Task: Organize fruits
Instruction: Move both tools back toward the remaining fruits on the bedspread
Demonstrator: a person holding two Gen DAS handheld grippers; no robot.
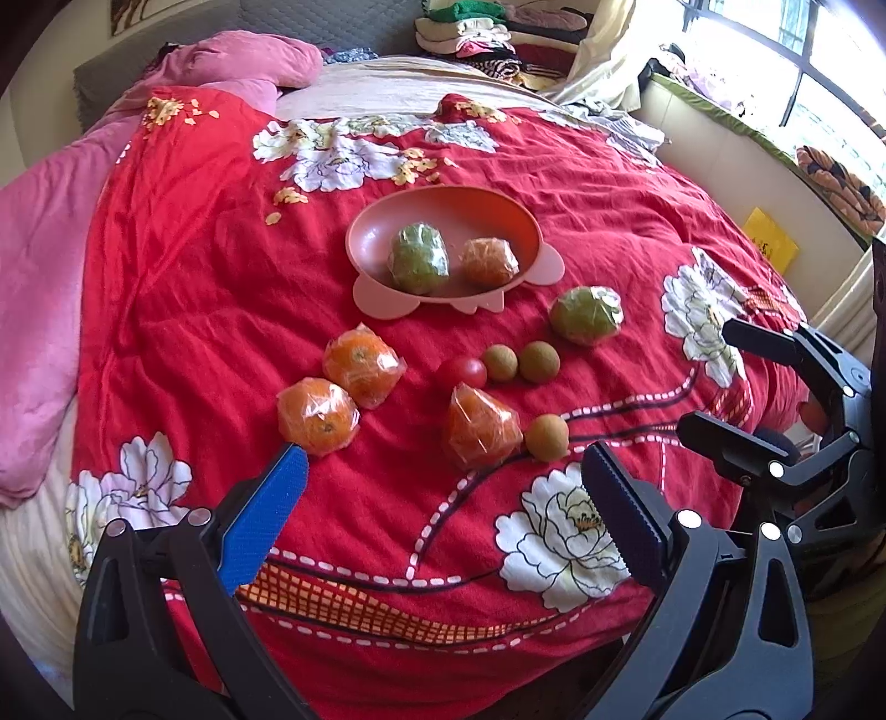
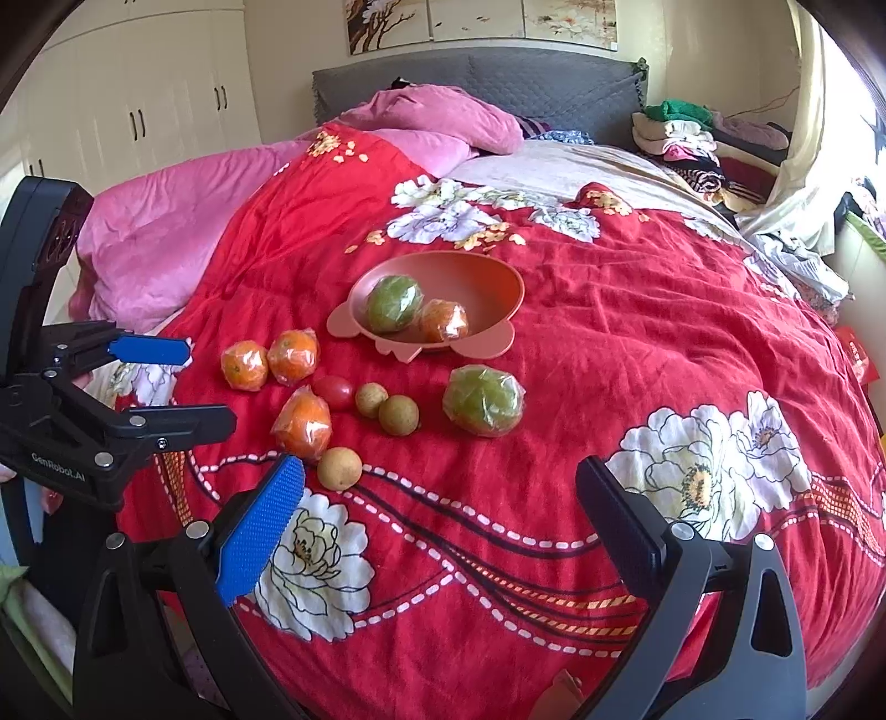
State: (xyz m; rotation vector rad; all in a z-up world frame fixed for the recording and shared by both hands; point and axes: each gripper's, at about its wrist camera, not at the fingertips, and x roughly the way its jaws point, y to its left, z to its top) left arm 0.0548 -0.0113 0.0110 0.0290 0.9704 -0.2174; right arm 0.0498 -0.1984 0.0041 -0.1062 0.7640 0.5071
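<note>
A pink bowl (image 1: pixel 365 221) (image 2: pixel 498 271) on the red bedspread holds a wrapped green fruit (image 1: pixel 418 257) and a wrapped orange (image 1: pixel 490 261). In front of it lie three wrapped oranges (image 1: pixel 318 415), (image 1: pixel 362 363), (image 1: pixel 482 426), a tomato (image 1: pixel 462 372), three small brown fruits (image 1: pixel 540 361) and another wrapped green fruit (image 1: pixel 587 314) (image 2: pixel 483 400). My left gripper (image 1: pixel 443 493) is open and empty above the bedspread, short of the fruits. My right gripper (image 2: pixel 440 498) is open and empty; it also shows in the left wrist view (image 1: pixel 706 379).
The red flowered bedspread (image 1: pixel 554 166) covers the bed, with a pink blanket (image 1: pixel 50 221) at the left. Folded clothes (image 1: pixel 487 33) are stacked at the head. A padded bench (image 1: pixel 720 149) and a window lie to the right, wardrobes (image 2: pixel 138 83) to the left.
</note>
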